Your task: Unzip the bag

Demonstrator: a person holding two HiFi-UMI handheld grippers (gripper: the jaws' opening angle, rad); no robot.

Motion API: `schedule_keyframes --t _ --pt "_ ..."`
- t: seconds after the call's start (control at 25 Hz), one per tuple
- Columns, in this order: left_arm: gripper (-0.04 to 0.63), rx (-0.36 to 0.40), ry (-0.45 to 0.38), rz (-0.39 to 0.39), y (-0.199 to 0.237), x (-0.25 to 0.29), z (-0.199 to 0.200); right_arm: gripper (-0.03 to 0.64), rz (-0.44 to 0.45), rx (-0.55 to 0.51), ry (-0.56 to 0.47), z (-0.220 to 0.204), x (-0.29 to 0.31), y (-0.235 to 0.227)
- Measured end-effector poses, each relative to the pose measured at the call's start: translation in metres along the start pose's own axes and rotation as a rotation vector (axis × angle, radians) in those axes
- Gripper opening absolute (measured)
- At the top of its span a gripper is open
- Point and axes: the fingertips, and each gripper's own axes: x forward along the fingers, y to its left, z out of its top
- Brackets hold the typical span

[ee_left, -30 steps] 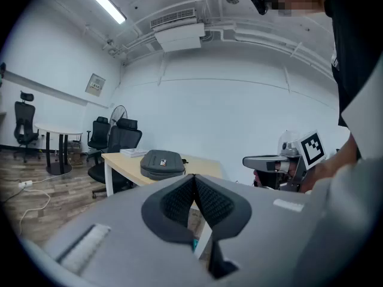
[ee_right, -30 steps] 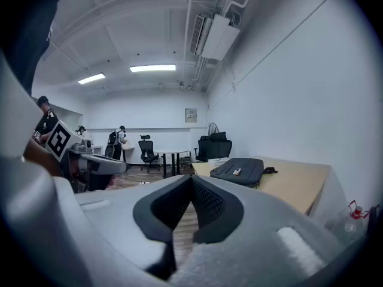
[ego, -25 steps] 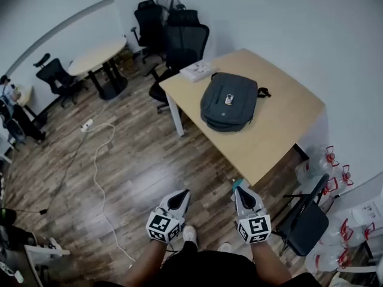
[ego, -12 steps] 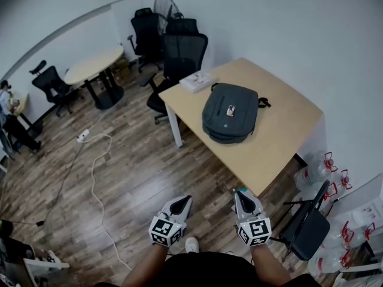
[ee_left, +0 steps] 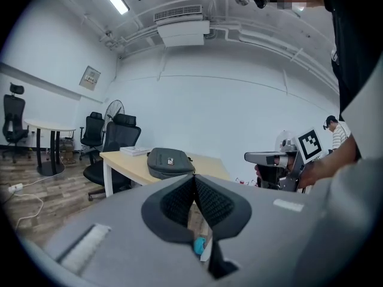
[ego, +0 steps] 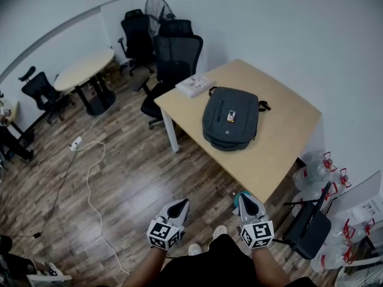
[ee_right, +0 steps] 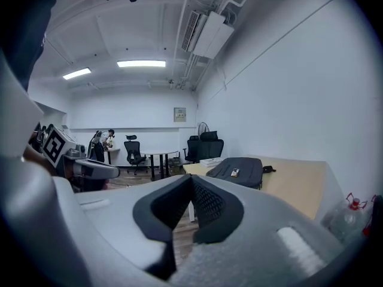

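Note:
A dark grey backpack (ego: 231, 118) lies flat on the light wooden table (ego: 281, 142), and it also shows far off as the backpack (ee_left: 169, 162) in the left gripper view and the backpack (ee_right: 237, 171) in the right gripper view. My left gripper (ego: 179, 205) hangs low over the wooden floor, well short of the table, its jaws shut with nothing between them. Just off the table's near corner, my right gripper (ego: 248, 202) is shut and empty too. Both point toward the table. The bag's zipper is too small to make out.
A white book or box (ego: 194, 85) sits at the table's far corner. Black office chairs (ego: 173, 58) stand behind the table, and a round table (ego: 84, 69) stands at left. A white power cable (ego: 90, 184) trails across the floor. A black chair (ego: 306, 235) and water jugs (ego: 326, 163) stand at right.
The view has shifted: the table and backpack sit slightly lower and nearer in the head view. Both grippers stay low and shut, now a little lower in the frame.

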Motion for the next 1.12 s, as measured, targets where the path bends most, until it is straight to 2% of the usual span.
schedule_keyframes --t 0.36,0.64,1.12 --pt "0.017 0.009 0.037 -0.008 0.033 0.065 0.011 0.005 0.002 0.014 0.03 -0.001 0.064 -0.043" --pt "0.017 0.035 0.067 -0.019 0.059 0.134 0.027 0.005 -0.013 0.028 0.032 0.002 0.117 -0.096" --pt "0.017 0.032 0.102 -0.036 0.089 0.237 0.04 0.005 -0.045 0.036 0.113 -0.017 0.181 -0.173"
